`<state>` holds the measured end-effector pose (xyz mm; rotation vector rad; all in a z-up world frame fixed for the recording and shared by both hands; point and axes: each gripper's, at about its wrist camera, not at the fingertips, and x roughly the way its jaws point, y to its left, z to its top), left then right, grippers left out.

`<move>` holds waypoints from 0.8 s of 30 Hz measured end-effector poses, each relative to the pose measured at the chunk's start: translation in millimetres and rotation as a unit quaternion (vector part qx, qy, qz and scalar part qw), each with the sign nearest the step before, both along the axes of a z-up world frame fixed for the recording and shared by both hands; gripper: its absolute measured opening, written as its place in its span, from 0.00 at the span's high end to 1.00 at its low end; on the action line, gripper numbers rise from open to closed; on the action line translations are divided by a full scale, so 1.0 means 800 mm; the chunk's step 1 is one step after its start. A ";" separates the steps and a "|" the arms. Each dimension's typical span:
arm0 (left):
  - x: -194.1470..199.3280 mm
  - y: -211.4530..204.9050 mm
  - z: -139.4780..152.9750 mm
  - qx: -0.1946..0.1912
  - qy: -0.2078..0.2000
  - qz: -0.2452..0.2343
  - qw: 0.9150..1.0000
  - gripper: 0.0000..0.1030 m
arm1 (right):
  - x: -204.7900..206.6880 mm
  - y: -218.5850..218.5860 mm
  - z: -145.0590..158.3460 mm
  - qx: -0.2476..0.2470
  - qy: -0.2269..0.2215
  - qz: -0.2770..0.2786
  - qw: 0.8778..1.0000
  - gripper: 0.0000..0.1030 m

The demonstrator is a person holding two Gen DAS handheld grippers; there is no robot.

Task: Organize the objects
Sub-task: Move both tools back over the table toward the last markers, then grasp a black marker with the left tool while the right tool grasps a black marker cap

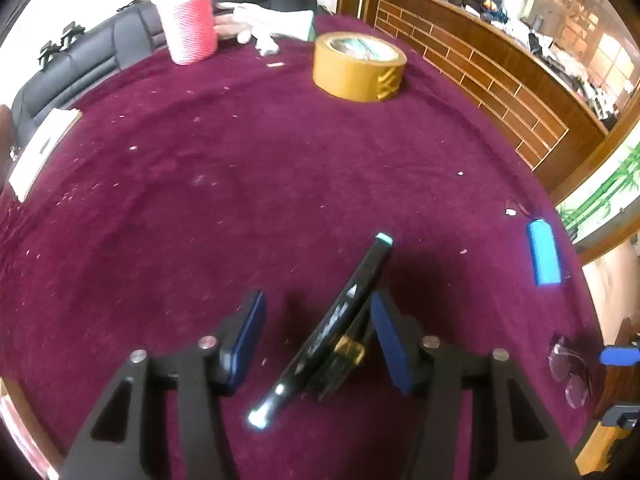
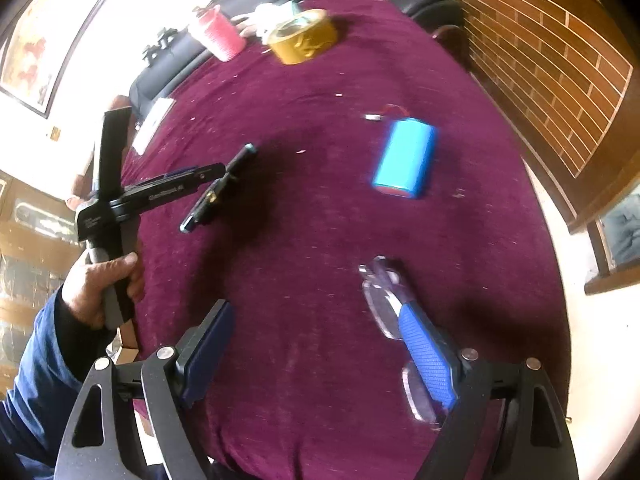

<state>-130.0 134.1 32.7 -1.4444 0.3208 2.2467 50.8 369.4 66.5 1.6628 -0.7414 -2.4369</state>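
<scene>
- the left tongs (image 1: 316, 332) stood spread over the maroon surface (image 1: 200, 208), with a slim black device (image 1: 340, 320) lying tilted between the pads; it looked like a phone or small remote with pale end caps, and i could not tell which.
- the device leaned close to the right-hand pad (image 1: 390, 344), perhaps touching it, while the other pad sat well apart, so nothing was pinched yet.
- the right wrist view showed the same device (image 2: 218, 190) just beside the tip of the left tongs (image 2: 216, 170), low over the cloth.
- the right tongs (image 2: 320, 348) were spread too, holding nothing; clear glasses (image 2: 380, 300) lay by one pad (image 2: 428, 356) and partly under it (contact unclear).
- a blue battery pack (image 2: 404, 158) lay apart on the cloth, and a roll of brown tape (image 1: 358, 66) and a pink ribbed cup (image 1: 190, 20) stood at the far edge.
- judged step: getting a grip on the black device. to do it well, the tongs should be centred so both pads meet its flat faces together, squared to its long axis and near its middle, then closed gently.
- closing from this off-centre stance would likely push the device sideways or twist it out.
</scene>
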 end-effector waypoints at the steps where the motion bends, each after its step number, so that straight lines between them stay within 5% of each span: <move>1: -0.003 0.007 -0.005 -0.009 -0.001 -0.005 1.000 0.49 | 0.001 0.004 -0.002 -0.001 -0.001 -0.003 1.000 0.15; 7: -0.019 0.019 -0.018 -0.005 -0.017 -0.038 0.999 0.53 | -0.002 0.004 -0.007 -0.009 -0.005 -0.002 1.000 0.15; 13: 0.003 0.022 -0.028 -0.034 0.020 -0.071 0.997 0.53 | -0.016 -0.026 -0.008 -0.004 -0.002 0.021 1.000 0.15; 16: 0.001 0.000 -0.026 -0.033 0.046 -0.010 0.998 0.86 | -0.018 -0.042 -0.007 0.000 0.006 0.034 0.999 0.15; 24: 0.030 -0.099 -0.010 0.011 0.063 0.133 0.989 0.86 | -0.041 -0.089 -0.014 0.005 -0.007 0.074 0.997 0.15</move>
